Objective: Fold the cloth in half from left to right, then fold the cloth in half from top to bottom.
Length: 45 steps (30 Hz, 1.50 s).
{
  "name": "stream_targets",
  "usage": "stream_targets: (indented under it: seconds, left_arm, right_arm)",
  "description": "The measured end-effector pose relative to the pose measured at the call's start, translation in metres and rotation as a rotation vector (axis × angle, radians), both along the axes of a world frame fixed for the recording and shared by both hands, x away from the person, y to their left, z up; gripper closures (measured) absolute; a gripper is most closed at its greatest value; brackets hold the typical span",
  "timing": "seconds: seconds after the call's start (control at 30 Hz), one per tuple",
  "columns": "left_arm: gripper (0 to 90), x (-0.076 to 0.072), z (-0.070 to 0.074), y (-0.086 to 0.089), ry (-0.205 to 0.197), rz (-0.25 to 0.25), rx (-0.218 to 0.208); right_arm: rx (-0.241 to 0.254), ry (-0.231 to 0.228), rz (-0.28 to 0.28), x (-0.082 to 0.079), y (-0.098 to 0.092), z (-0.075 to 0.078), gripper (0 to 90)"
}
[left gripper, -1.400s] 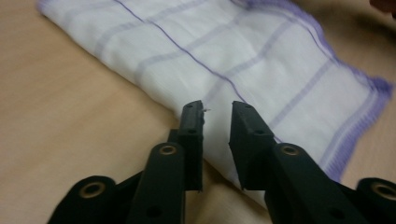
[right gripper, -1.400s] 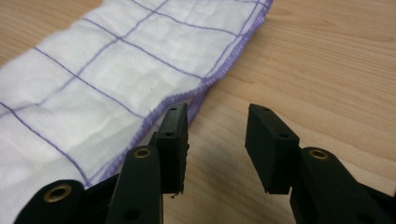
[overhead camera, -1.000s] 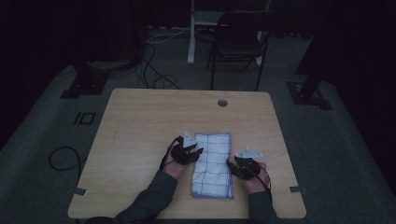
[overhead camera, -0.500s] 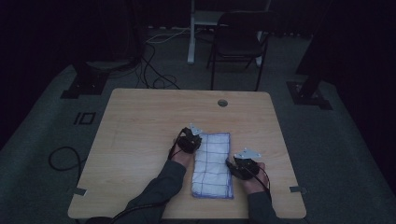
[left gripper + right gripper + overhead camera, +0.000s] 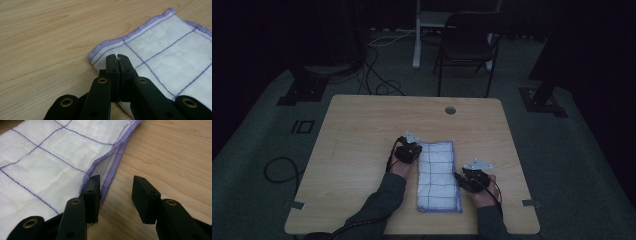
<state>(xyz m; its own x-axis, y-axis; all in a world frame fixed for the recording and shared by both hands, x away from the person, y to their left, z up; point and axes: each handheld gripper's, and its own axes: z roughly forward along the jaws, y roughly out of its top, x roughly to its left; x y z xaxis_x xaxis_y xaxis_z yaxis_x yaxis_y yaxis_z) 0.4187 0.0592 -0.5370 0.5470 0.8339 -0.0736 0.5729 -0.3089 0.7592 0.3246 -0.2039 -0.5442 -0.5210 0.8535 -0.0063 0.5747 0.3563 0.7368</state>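
Between my left gripper [image 5: 117,58] jaws, just closed, the cloth [image 5: 165,50] corner sits pinched for lifting; right gripper [image 5: 116,186] gapes at its edge.

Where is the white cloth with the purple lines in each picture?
High view: the white cloth lies low on the wooden table, between the two hands.
Left gripper view: the cloth is at the right, its edge pinched in the shut fingers.
Right gripper view: the cloth is upper left, beside the open fingers.
Shared landmark: its purple stitched hem.
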Motion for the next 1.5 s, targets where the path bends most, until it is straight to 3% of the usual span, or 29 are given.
stream_targets:
  seconds: [0.07, 0.27, 0.63, 0.9, 1.03, 1.13, 1.27, 1.5]
  left_arm:
    - [89.2, -0.001, 0.001, 0.005, 0.005, 0.025, -0.023]
    - [87.7, 0.0, -0.002, 0.009, 0.011, 0.022, -0.012]
    - [62.5, 0.009, 0.003, 0.012, 0.028, 0.048, -0.064]
    - [54.2, 0.024, -0.004, 0.017, 0.115, 0.079, -0.121]
    - [52.5, 0.027, -0.003, 0.016, 0.138, 0.059, -0.132]
    - [52.0, 0.029, -0.002, 0.012, 0.161, 0.034, -0.141]
    - [53.8, 0.03, 0.0, 0.006, 0.173, 0.05, -0.119]
    - [77.2, 0.038, 0.0, 0.011, 0.198, 0.067, -0.112]
  right_arm:
    - [0.001, 0.0, -0.002, 0.0, 0.0, 0.0, 58.9]
    - [0.006, 0.002, -0.007, 0.0, 0.0, 0.0, 59.0]
    - [0.004, 0.0, -0.006, 0.0, 0.0, 0.0, 59.0]
    - [0.004, 0.0, -0.005, 0.0, 0.0, 0.0, 59.0]
    - [0.003, -0.001, -0.005, 0.0, 0.0, 0.0, 59.0]
    - [0.003, -0.001, -0.006, 0.0, 0.001, 0.0, 59.0]
    - [0.003, -0.001, -0.007, -0.001, 0.001, 0.0, 58.9]
    - [0.017, 0.012, -0.006, 0.001, -0.001, 0.0, 58.1]
